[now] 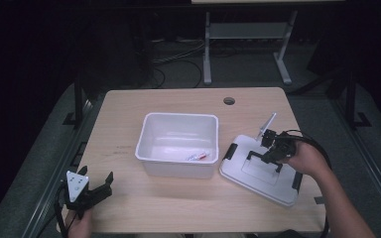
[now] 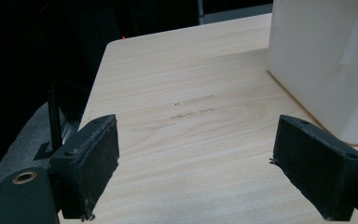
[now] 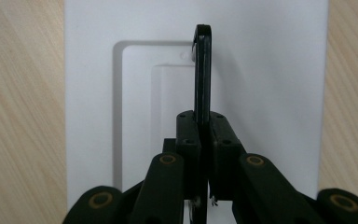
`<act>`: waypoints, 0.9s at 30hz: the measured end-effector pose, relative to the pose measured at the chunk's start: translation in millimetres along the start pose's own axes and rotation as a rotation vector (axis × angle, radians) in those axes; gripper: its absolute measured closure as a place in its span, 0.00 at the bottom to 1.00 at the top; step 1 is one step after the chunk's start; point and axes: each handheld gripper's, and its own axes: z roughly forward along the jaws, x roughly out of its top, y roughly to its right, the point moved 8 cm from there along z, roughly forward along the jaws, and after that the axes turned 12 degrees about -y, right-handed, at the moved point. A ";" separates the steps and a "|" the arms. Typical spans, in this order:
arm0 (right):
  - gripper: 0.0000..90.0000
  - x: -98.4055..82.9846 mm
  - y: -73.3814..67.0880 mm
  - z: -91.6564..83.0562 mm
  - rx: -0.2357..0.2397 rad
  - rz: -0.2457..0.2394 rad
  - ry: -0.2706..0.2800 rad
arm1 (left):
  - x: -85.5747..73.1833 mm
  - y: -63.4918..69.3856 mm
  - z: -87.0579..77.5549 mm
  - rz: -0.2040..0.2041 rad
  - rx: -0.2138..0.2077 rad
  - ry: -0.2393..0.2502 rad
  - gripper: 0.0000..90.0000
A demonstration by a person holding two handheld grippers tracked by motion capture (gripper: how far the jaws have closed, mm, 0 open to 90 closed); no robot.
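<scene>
A white bin (image 1: 178, 116) stands in the middle of the wooden table, with a red and white marker (image 1: 197, 156) lying on its floor. To its right a white lid (image 1: 258, 176) lies flat, its black handle (image 1: 262, 157) raised on edge. My right gripper (image 1: 273, 152) is over the lid, shut on that handle. In the right gripper view the thin handle (image 3: 202, 70) runs up from between the closed jaws of the right gripper (image 3: 204, 135), above the lid (image 3: 270, 93). My left gripper (image 1: 106, 186) rests open near the front left corner. Nothing lies between the jaws of the left gripper (image 2: 196, 163), and the bin's wall (image 2: 321, 60) stands to the right.
A round cable hole (image 1: 229, 100) sits near the table's far edge. A thin grey rod (image 1: 268, 123) slants up just behind the right gripper. Bare tabletop (image 1: 124, 134) lies left of the bin. A desk frame (image 1: 207, 49) and cables stand on the dark floor beyond.
</scene>
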 end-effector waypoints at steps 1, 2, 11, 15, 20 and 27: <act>0.94 -0.2 0.1 -0.2 0.000 -0.004 0.001 | -0.1 -0.1 -0.1 0.001 0.000 -0.001 0.15; 0.94 -0.5 -0.1 -0.3 0.001 -0.007 0.001 | -0.1 0.0 0.0 0.000 0.000 -0.001 0.15; 0.94 -2.5 -2.3 -5.7 0.008 -0.008 0.022 | -0.2 0.6 0.4 0.001 0.000 -0.003 0.15; 0.94 -3.1 -3.2 -5.9 0.012 -0.012 0.023 | -0.4 0.2 0.2 0.003 0.001 -0.004 0.15; 0.94 -4.4 -3.3 -8.6 0.015 -0.011 0.023 | -0.5 0.3 0.5 0.003 0.001 -0.005 0.15; 0.94 -5.0 -3.7 -19.7 0.006 -0.019 0.032 | -0.5 0.3 0.5 0.003 0.001 -0.005 0.15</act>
